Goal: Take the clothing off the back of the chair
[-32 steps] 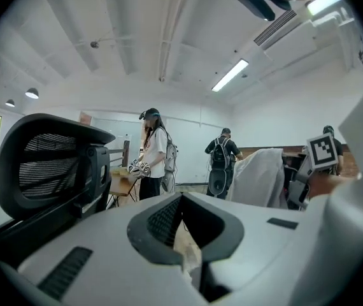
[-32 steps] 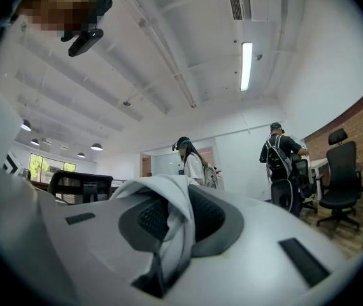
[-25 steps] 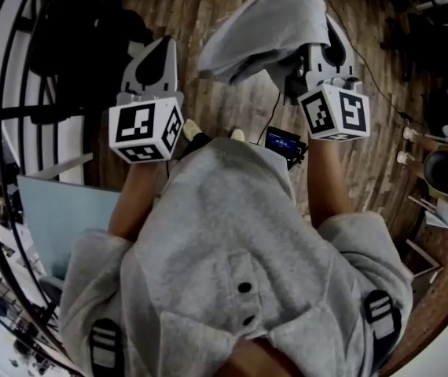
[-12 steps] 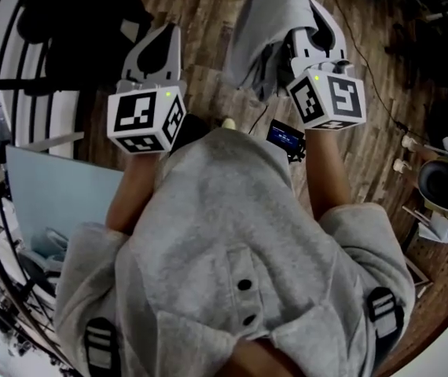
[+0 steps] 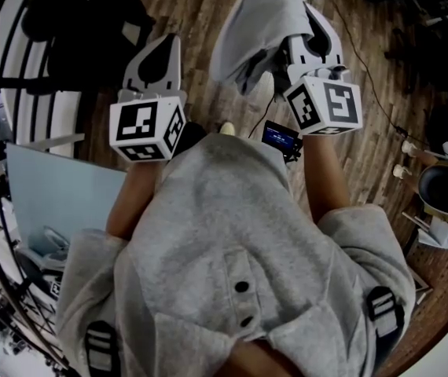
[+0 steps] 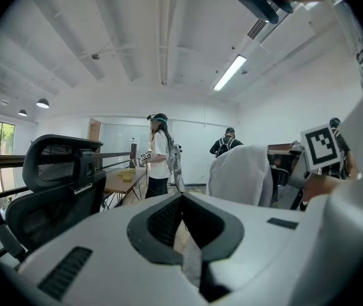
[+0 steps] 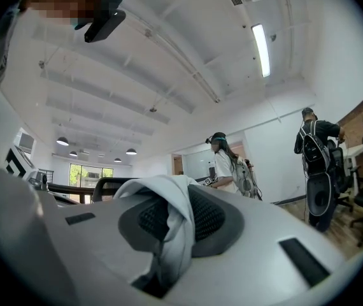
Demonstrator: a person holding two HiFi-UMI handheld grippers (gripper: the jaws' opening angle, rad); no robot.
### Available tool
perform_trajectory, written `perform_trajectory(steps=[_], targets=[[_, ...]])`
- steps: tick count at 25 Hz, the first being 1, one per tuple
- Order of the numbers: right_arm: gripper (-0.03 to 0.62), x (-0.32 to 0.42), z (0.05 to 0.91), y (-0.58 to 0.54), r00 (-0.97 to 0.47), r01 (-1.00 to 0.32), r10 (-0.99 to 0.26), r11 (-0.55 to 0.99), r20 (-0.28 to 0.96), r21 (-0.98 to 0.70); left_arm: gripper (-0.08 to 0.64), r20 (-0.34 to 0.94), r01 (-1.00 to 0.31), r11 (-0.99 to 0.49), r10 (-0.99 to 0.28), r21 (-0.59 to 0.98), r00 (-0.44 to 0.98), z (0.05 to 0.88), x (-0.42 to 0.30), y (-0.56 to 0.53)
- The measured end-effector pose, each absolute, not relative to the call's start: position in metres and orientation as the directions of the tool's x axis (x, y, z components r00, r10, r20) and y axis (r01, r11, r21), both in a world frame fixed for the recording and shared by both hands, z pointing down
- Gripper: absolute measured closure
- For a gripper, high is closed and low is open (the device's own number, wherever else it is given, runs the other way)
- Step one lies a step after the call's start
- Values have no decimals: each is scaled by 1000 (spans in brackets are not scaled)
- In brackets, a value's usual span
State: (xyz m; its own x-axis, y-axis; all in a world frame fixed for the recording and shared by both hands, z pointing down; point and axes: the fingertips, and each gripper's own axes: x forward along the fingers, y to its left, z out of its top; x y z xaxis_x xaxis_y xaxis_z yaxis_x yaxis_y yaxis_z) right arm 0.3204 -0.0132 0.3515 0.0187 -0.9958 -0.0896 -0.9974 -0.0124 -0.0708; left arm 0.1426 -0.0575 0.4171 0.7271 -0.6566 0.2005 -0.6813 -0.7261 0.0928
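Clothing [image 5: 259, 26] hangs from the right gripper [image 5: 299, 30]
Its jaws pinch the cloth, upper centre; the left gripper [image 5: 163, 49], upper left, is closed and empty.

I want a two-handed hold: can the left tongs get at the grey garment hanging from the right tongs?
Probably yes: the garment hangs beside the left tongs, with nothing between them.

Head view directed steeply down from above; gripper views directed level along jaws, close in; clothing [image 5: 259, 22] shared by all three.
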Motion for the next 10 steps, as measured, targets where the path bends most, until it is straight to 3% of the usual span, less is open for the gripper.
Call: perform_trajectory(steps=[10], targets=[[534,297,357,-20,-34,-996,-996,40,-82,-73,549,200,-716,-693,-692,85,693,422,119,-53]])
